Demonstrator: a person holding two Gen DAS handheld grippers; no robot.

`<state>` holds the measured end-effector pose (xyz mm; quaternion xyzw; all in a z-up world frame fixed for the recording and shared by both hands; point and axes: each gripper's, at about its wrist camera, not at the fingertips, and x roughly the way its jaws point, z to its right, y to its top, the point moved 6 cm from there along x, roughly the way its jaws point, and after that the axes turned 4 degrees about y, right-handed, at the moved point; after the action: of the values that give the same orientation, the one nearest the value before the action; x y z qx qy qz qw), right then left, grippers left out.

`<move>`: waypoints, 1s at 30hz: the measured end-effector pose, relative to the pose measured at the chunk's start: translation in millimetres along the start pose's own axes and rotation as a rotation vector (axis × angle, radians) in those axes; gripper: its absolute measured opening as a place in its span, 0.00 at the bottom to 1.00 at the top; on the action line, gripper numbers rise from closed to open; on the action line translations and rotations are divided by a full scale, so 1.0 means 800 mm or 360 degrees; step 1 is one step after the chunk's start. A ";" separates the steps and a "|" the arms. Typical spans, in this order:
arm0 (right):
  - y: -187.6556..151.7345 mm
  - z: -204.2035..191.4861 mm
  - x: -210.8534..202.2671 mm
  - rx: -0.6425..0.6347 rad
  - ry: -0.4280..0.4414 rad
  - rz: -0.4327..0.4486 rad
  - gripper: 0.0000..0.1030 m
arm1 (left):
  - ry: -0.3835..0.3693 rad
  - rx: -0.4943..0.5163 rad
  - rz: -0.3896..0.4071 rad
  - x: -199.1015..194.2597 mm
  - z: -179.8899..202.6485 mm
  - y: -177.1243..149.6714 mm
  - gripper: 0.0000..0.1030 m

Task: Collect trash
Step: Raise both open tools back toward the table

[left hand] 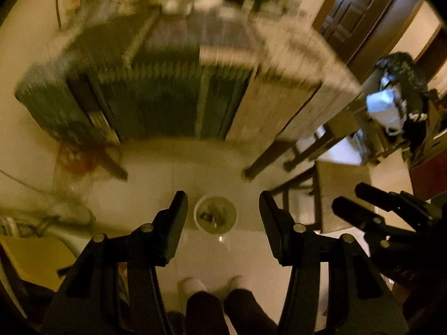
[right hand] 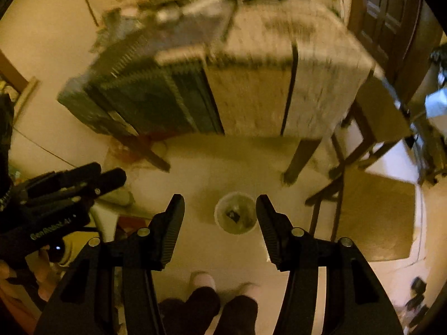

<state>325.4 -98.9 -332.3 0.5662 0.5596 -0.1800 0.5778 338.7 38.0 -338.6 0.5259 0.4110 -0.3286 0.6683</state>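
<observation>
A small round bin stands on the pale floor below me, with a few dark scraps inside; it also shows in the right wrist view. My left gripper is open and empty, held high above the bin. My right gripper is open and empty too, also high above it. The right gripper shows at the right edge of the left wrist view; the left gripper shows at the left of the right wrist view. Both views are blurred by motion.
A table covered with cloths and clutter stands beyond the bin, its legs on the floor. A wooden chair stands to the right. My feet are just behind the bin. A dark door is far right.
</observation>
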 end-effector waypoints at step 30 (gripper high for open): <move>0.105 -0.122 -0.344 -0.0143 -0.0290 0.1140 0.92 | -0.0059 0.0199 0.1084 -0.406 -0.012 0.110 0.86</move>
<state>268.2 -108.0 -34.2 0.6818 0.2797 0.0088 0.6759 268.4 69.5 -11.3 0.6667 0.1788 -0.1208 0.7135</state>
